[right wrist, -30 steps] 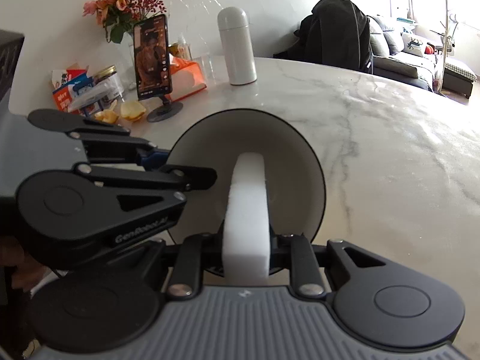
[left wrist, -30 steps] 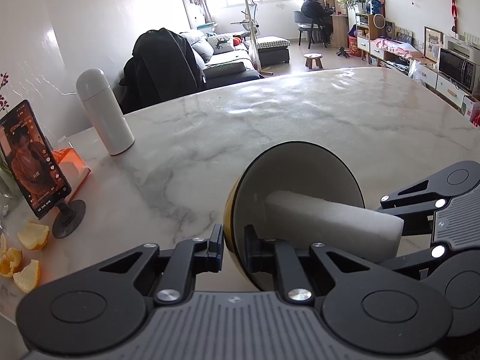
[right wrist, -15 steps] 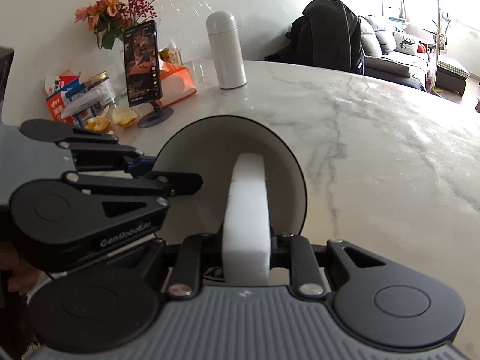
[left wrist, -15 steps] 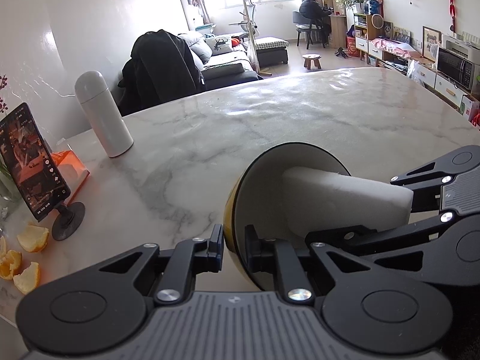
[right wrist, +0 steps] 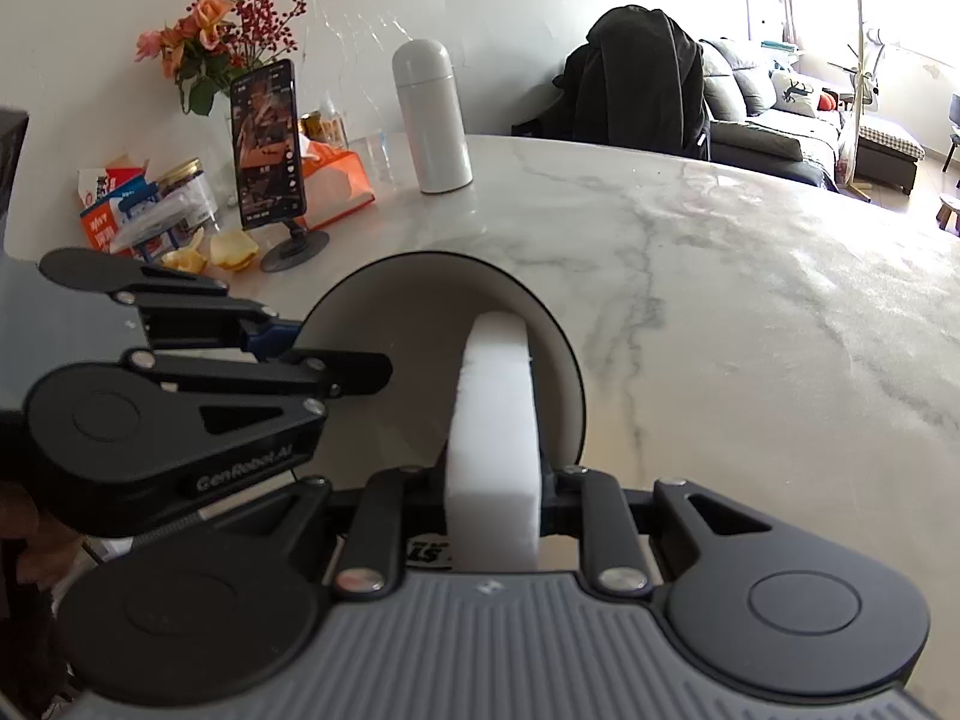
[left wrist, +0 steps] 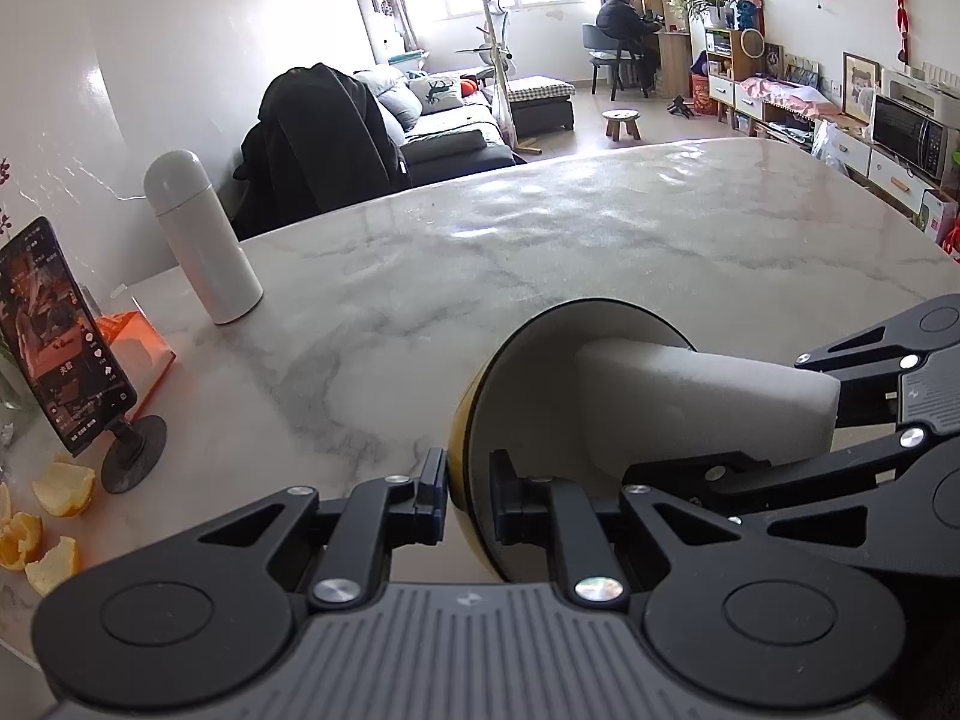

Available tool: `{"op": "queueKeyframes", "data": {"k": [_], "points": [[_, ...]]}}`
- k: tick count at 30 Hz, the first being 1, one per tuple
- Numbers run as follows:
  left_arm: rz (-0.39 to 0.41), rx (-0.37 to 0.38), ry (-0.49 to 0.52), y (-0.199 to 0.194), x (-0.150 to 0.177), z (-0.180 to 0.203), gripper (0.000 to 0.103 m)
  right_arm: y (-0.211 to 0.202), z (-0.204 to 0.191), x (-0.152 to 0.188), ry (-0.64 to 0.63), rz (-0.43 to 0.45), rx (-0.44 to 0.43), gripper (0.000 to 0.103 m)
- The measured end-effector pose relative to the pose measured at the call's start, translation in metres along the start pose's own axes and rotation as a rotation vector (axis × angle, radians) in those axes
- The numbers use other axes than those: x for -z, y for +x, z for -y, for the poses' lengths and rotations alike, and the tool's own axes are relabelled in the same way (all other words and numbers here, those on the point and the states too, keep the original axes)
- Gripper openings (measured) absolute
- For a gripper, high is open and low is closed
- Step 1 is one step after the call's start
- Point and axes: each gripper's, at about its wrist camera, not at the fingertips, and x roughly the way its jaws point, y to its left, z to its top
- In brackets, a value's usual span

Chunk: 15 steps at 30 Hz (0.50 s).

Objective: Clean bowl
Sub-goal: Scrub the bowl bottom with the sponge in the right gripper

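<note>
L gripper [left wrist: 468, 501] jaws clamp bowl [left wrist: 540, 420] rim; R gripper [right wrist: 492, 504] jaws clamp sponge [right wrist: 495, 420] inside bowl. Only R view shows flowers [right wrist: 210, 54].

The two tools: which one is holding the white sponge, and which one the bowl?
The right tool clamps the white sponge and pushes it into the bowl. The left tool pinches the bowl's rim instead, holding it tilted.

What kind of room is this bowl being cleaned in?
Most likely a home's open living and dining room: a marble-topped table, a dark sofa behind it, and low cabinets carrying a microwave along the far wall.
</note>
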Motion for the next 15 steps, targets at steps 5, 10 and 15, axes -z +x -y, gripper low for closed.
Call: {"op": "queueKeyframes", "data": {"k": [5,10,15], "points": [[0.0,0.001,-0.003,0.0014,-0.0013,-0.0006,0.014,-0.0012,0.0005,-0.0006,0.002,0.008,0.002,0.023],[0.001,0.008,-0.007,-0.0002,-0.001,-0.0014,0.014,-0.0001,0.0011,-0.0012,0.004,0.007,-0.001,0.023],[-0.009,-0.001,0.019,-0.0006,0.0019,-0.0009,0.014,0.0045,-0.0027,0.0018,-0.001,-0.017,-0.02,0.023]]}}
